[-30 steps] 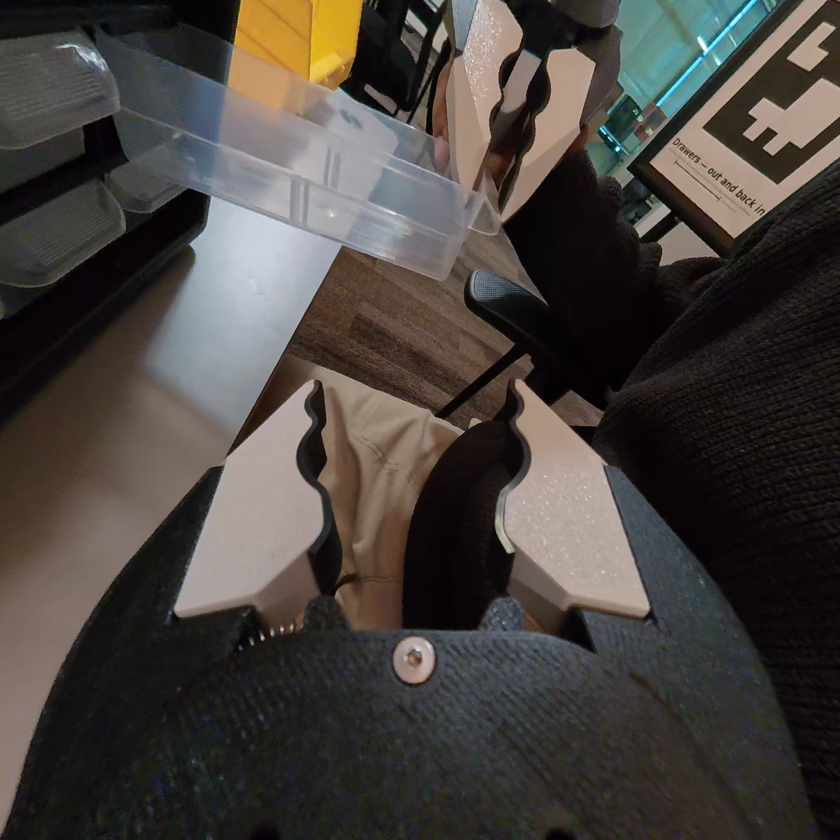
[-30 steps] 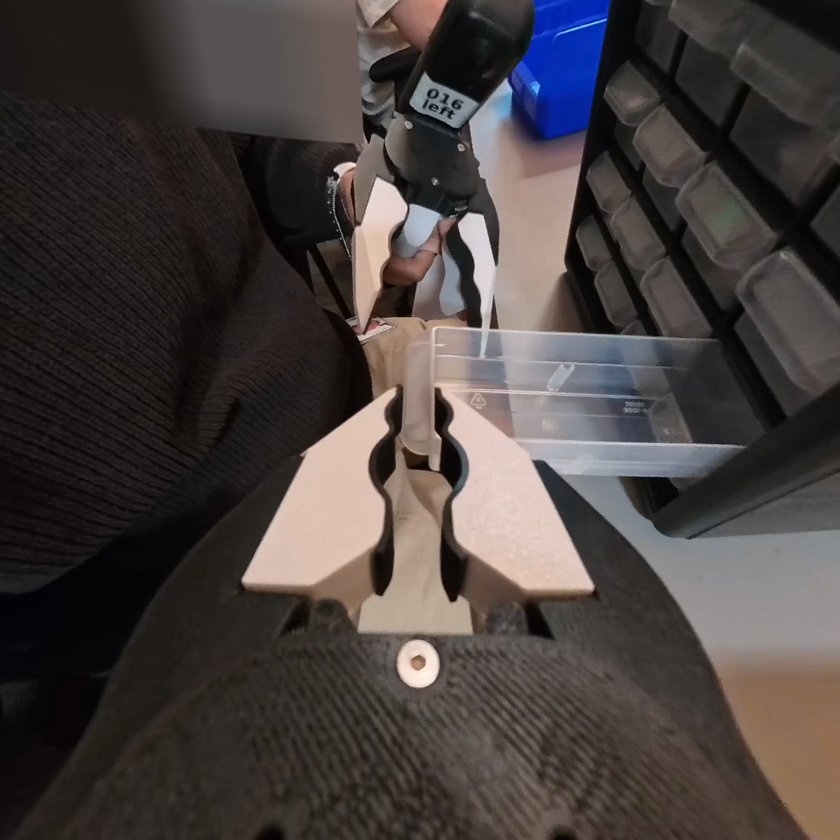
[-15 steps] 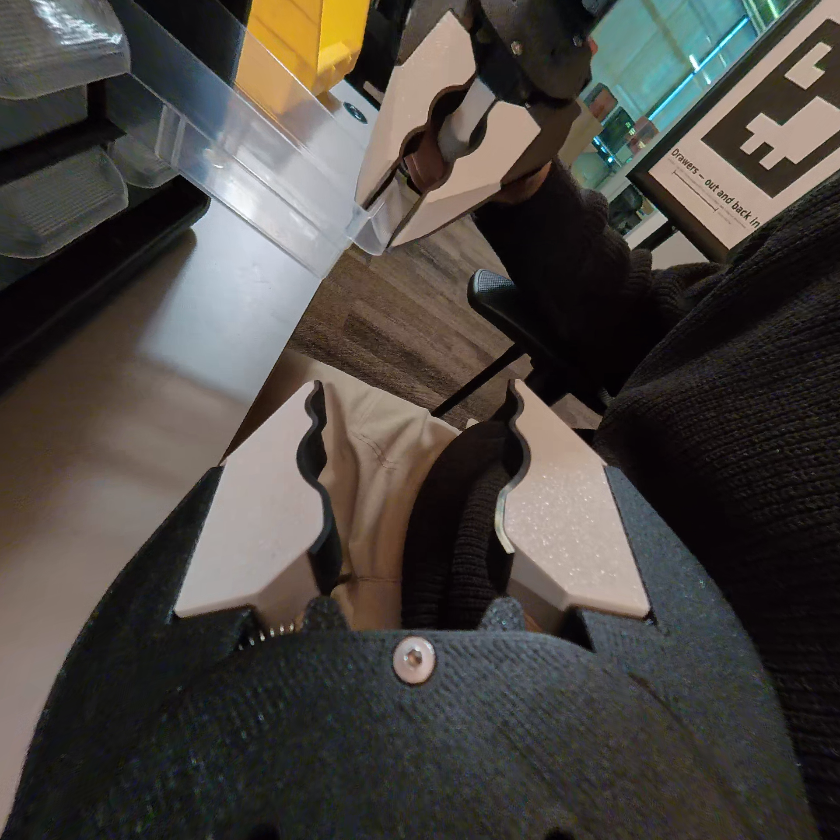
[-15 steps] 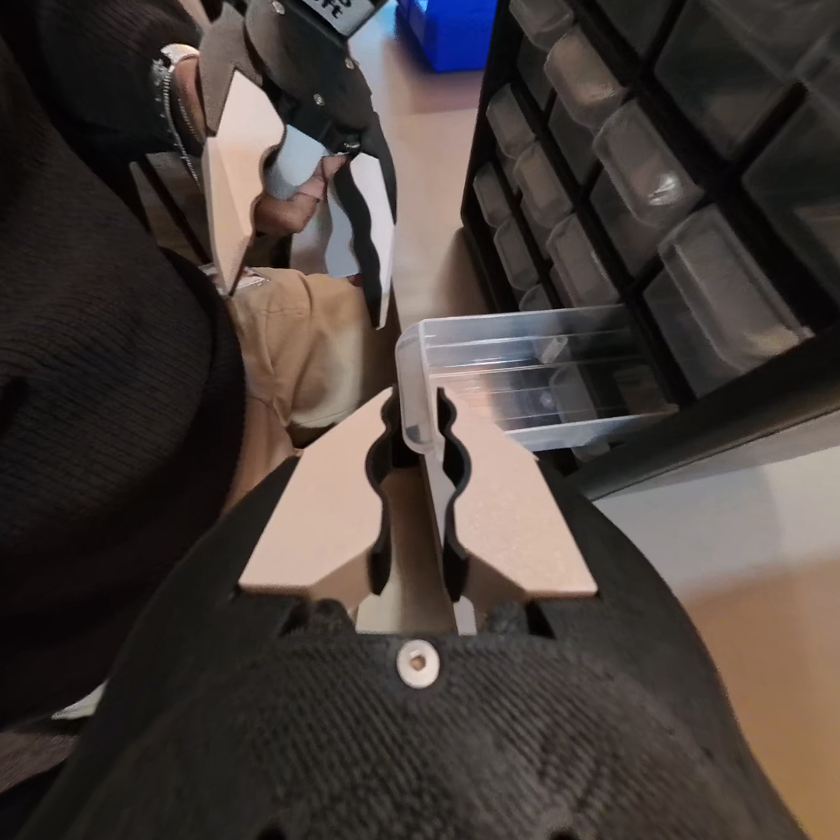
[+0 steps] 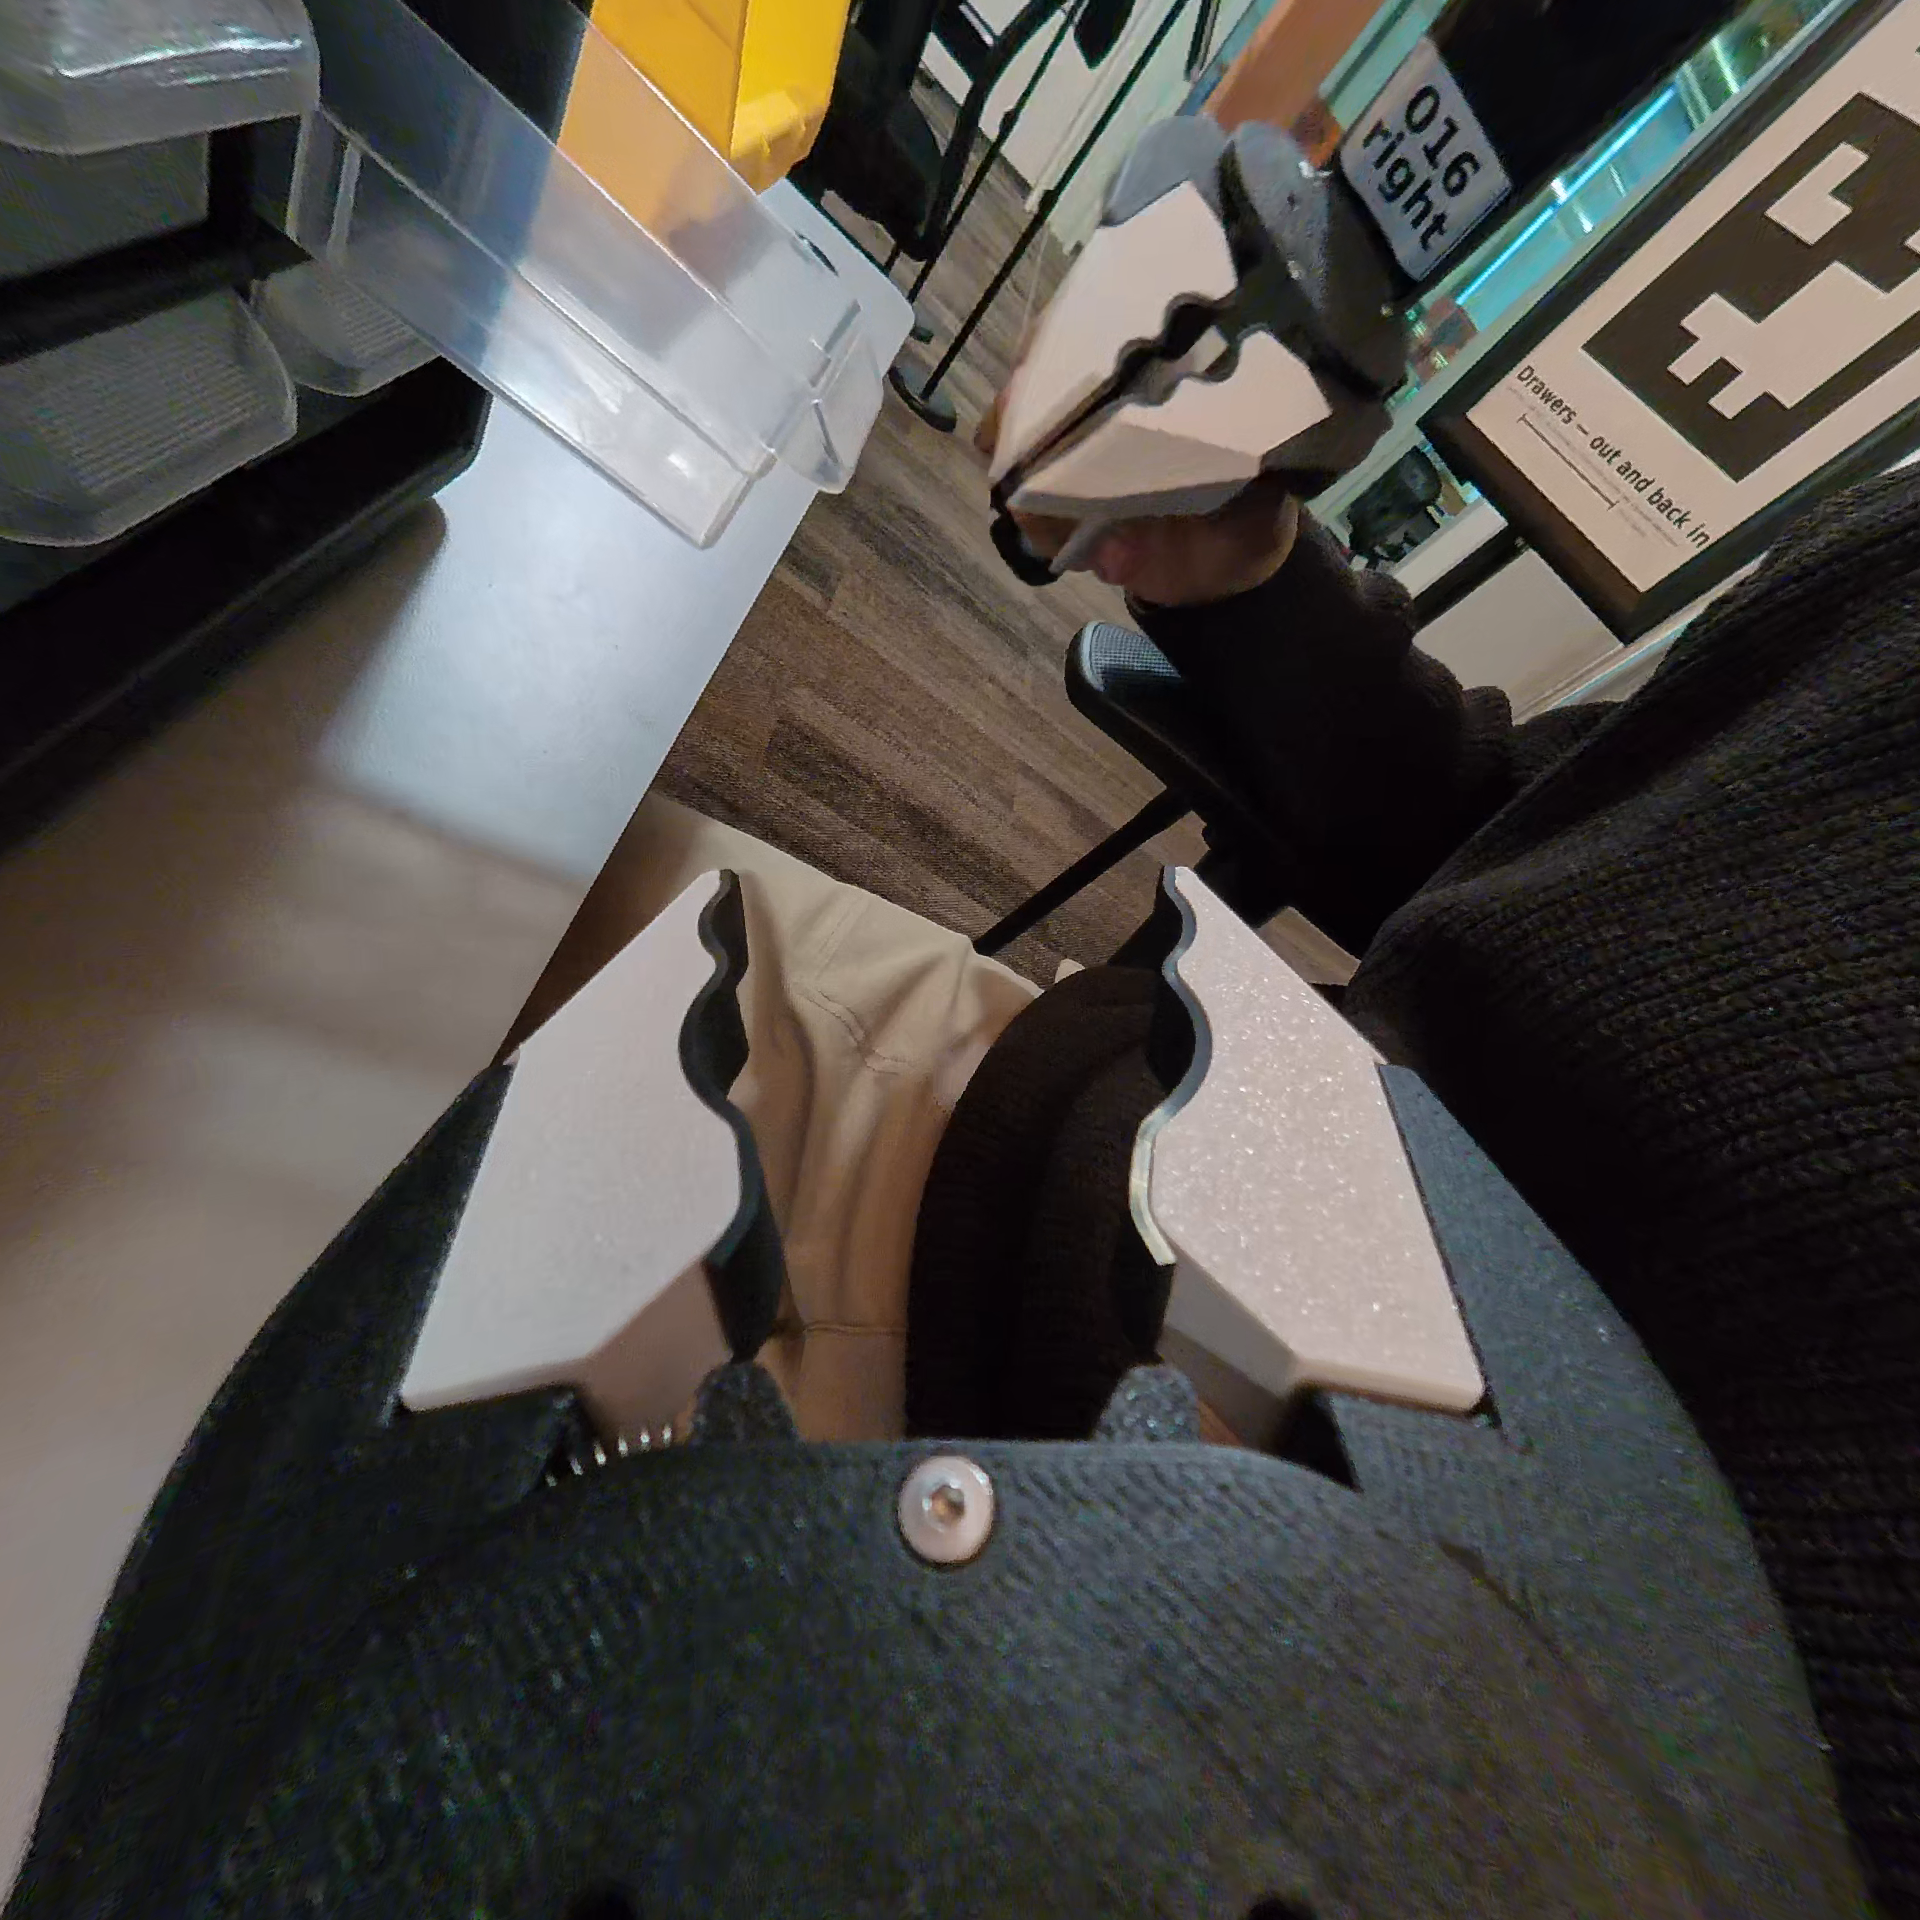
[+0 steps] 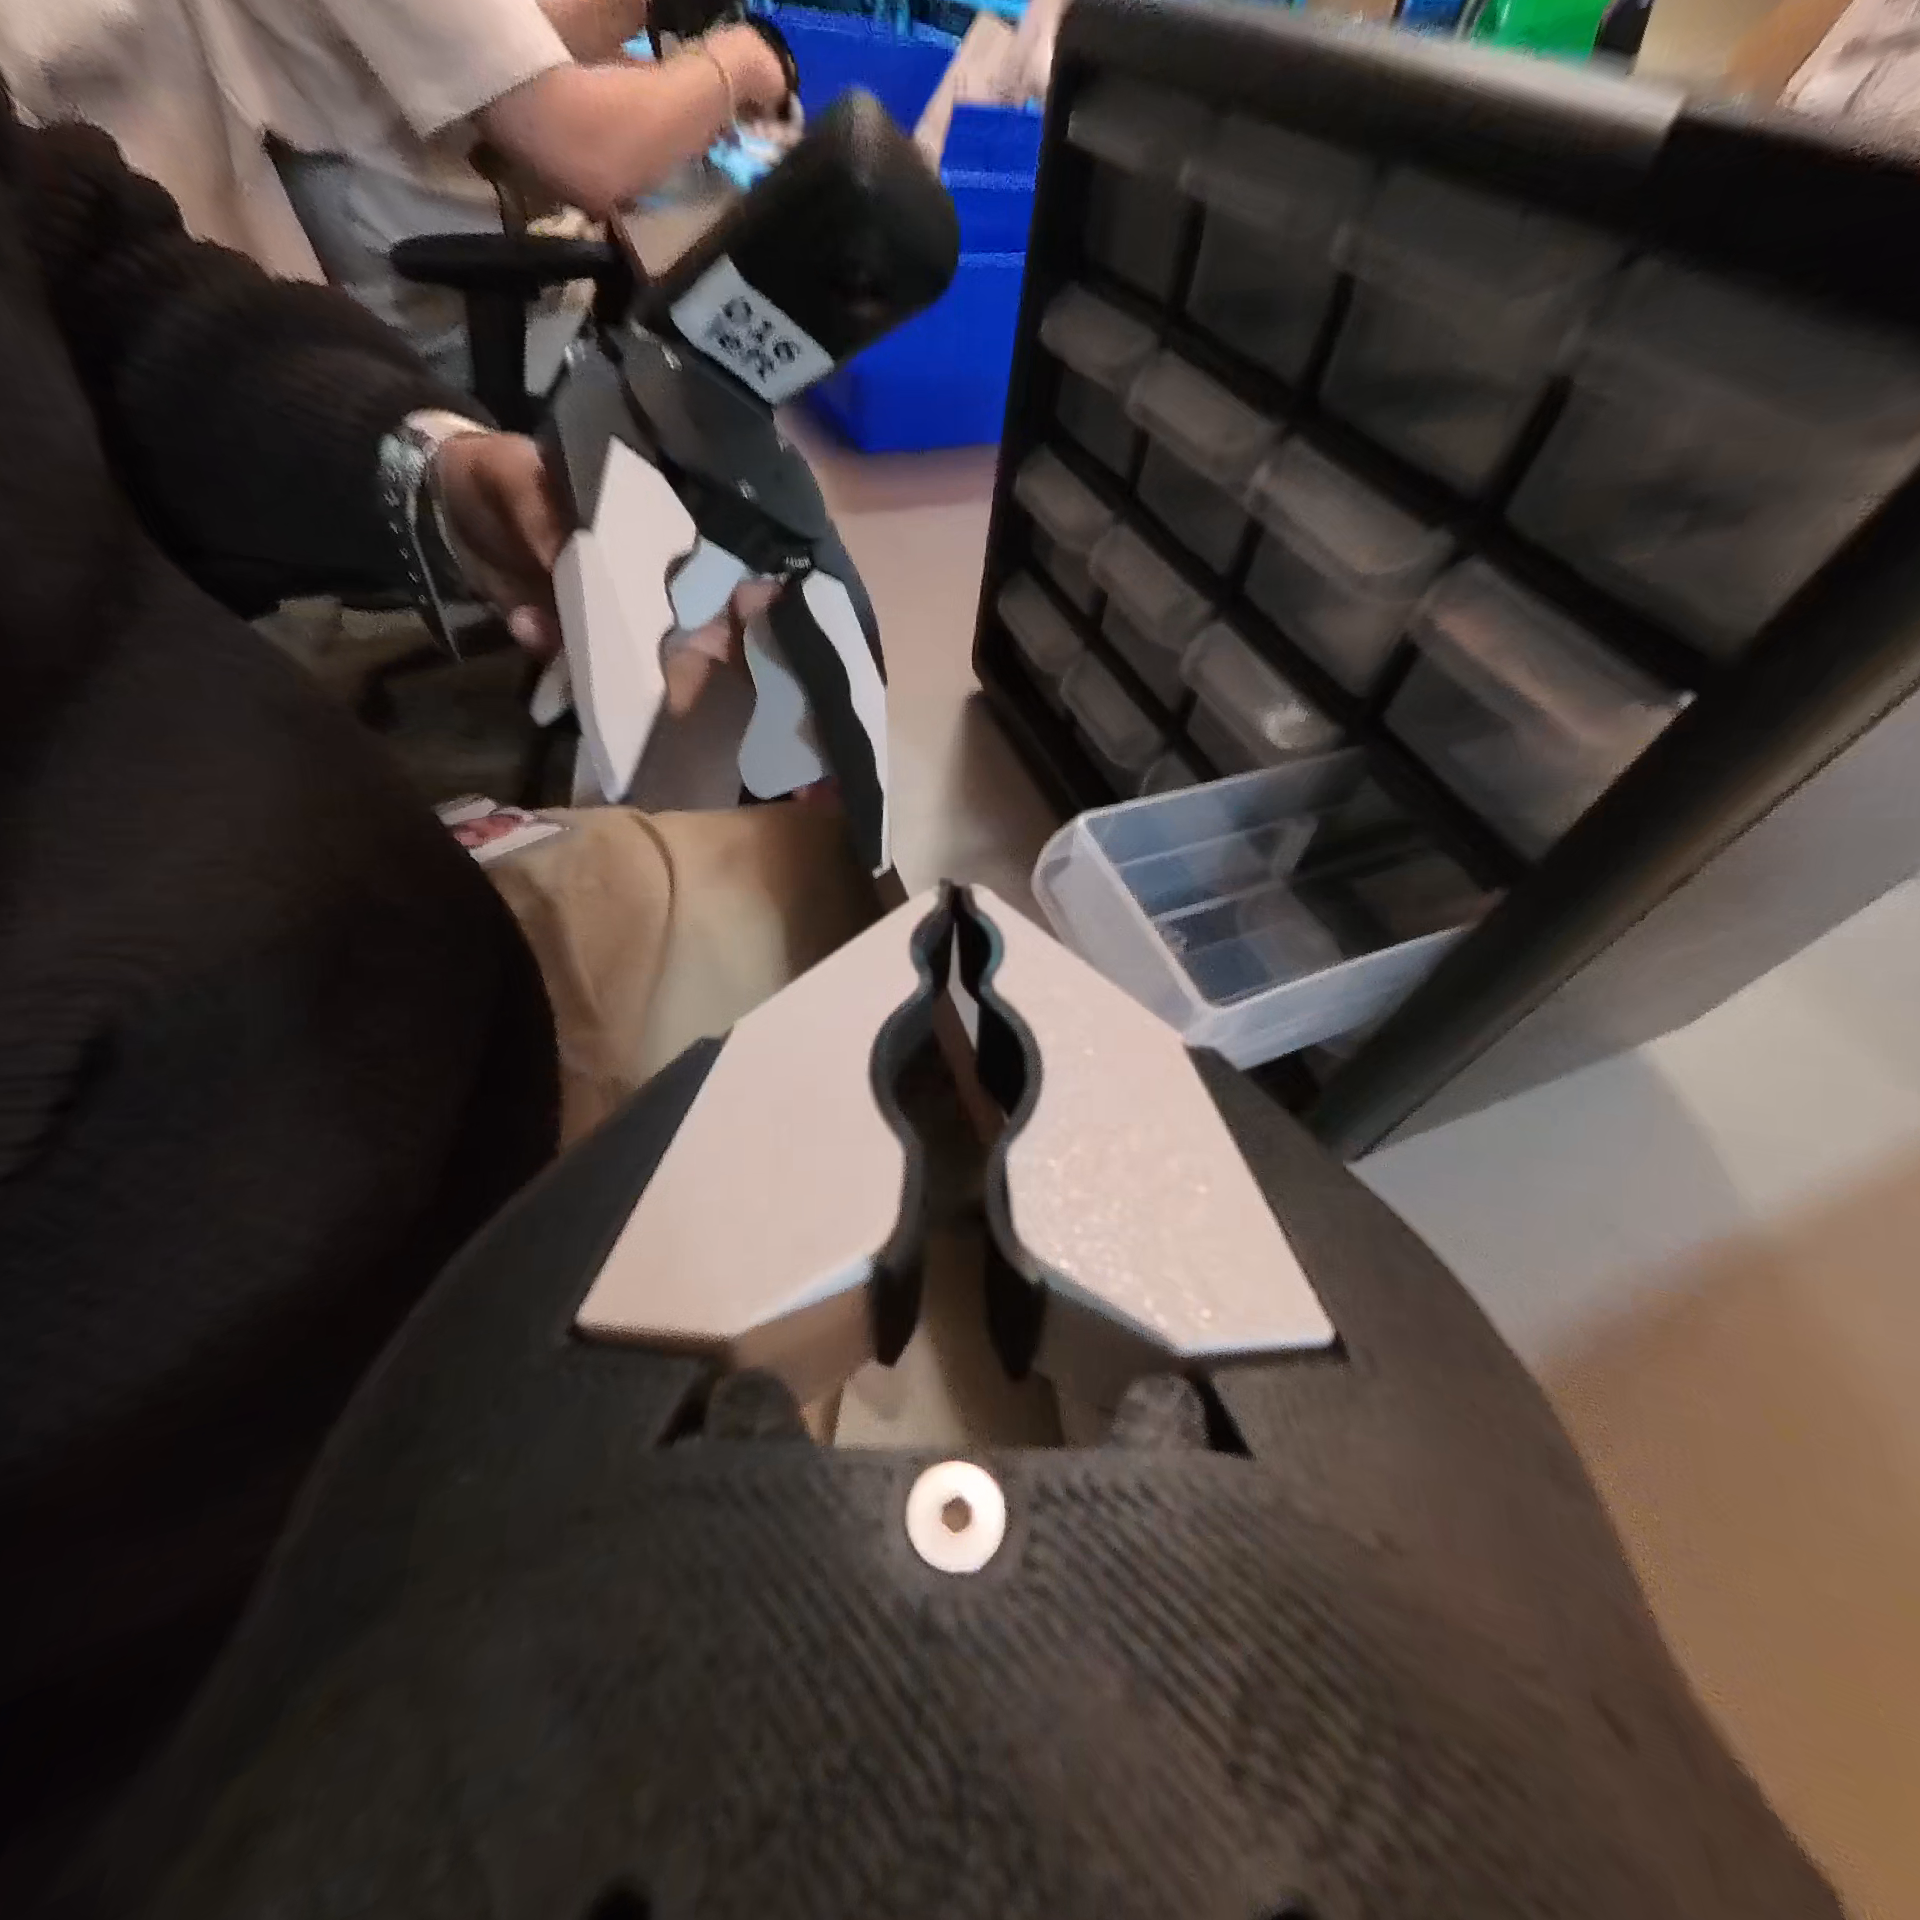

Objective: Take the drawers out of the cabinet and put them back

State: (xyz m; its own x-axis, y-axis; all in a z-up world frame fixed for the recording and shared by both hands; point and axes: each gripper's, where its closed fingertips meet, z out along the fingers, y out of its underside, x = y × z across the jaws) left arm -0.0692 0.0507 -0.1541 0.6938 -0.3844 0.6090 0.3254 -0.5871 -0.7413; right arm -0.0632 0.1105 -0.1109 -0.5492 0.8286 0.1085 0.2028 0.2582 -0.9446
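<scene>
Clear drawer (image 6: pixel 1236 925) half out of cabinet (image 6: pixel 1455 468) bottom row, long axis along slot. Lies ahead-right of your right hand-held gripper (image 6: pixel 954 914): nearer, pinched closed, empty. Left hand-held gripper (image 5: pixel 940 935) wide, empty, low beside bench (image 5: pixel 312 779).

Smooth grey-beige table (image 6: pixel 1662 1299) bearing a black cabinet (image 6: pixel 1714 156) of small clear drawers.

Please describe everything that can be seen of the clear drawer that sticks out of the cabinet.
The clear drawer looks like transparent plastic, an open-topped box with a rounded front lip. It seems empty. It sits partly pulled out of a bottom slot of the black cabinet, its rear still inside, its front hanging above the table. Neither tongs touch it: the right tongs are shut beside it.
</scene>
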